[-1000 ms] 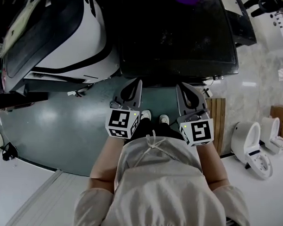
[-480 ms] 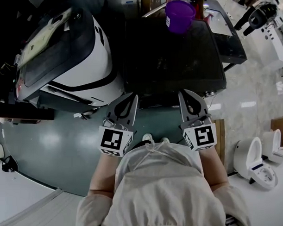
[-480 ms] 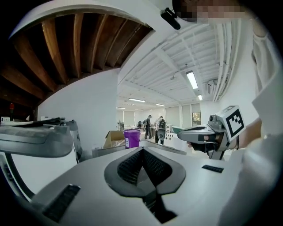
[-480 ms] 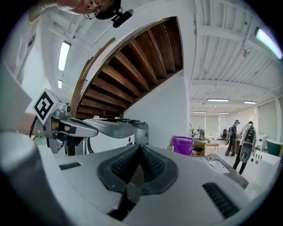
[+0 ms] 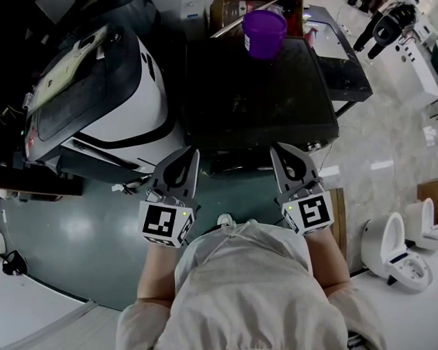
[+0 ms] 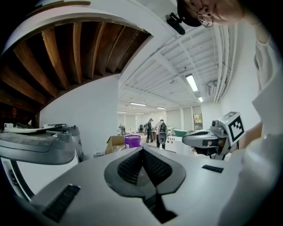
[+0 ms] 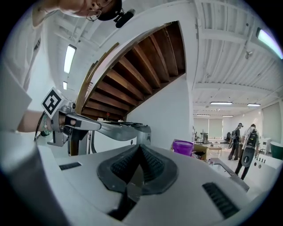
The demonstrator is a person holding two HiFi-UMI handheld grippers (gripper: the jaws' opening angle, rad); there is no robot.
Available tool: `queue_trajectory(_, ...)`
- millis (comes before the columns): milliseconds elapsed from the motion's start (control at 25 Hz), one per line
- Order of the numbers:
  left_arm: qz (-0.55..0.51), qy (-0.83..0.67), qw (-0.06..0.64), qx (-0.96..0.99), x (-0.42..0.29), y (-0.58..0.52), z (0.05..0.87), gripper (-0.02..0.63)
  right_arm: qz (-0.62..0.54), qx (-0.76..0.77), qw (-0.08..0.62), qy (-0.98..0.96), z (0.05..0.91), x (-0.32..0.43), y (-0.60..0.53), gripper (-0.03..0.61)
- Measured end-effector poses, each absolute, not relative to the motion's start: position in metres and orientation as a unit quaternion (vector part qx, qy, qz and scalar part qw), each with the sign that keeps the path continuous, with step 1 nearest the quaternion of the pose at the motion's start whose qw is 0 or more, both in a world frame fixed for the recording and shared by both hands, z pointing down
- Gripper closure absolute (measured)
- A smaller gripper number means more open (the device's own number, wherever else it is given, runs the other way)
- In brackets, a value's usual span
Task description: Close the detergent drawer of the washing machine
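The black-topped washing machine (image 5: 258,86) fills the middle of the head view; its front edge (image 5: 234,155) is dark and I cannot make out the detergent drawer. My left gripper (image 5: 189,157) is held just before that front edge at the left, jaws shut on nothing. The right gripper (image 5: 278,153) is level with it at the right, also shut and empty. The left gripper view shows the shut left gripper (image 6: 142,150) with the right gripper (image 6: 205,138) beside it. In the right gripper view, the right gripper (image 7: 139,147) is shut, with the left gripper (image 7: 106,127) alongside.
A purple cup (image 5: 264,23) stands on the washing machine's far edge, next to a cardboard box (image 5: 232,5). A white and black machine (image 5: 100,80) sits close on the left. Small white toilet-shaped items (image 5: 392,252) lie on the floor at right. People (image 6: 154,131) stand far off.
Both grippers have come up and forward to the washing machine's front edge. The head view has lifted, so the purple cup and the back of the machine top now show.
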State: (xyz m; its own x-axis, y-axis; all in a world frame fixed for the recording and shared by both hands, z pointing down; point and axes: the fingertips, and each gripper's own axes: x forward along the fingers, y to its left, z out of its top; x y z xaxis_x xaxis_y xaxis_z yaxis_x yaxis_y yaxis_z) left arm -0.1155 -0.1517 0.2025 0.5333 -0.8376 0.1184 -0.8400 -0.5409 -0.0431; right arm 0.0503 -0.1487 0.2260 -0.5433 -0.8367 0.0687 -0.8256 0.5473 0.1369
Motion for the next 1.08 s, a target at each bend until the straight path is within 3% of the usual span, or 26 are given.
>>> queue_trajectory(440,0.052,-0.479,0.021,0.876,-0.109,-0.148,0.200,0.595,0.017,0.491,0.035,-0.870,0.231,0.075,-0.142,0.577)
queue_trajectory(1080,0.060,-0.477,0.028,0.876,-0.111,-0.156,0.203,0.595,-0.025,0.487,0.062,-0.871,0.232,0.074,-0.154,0.577)
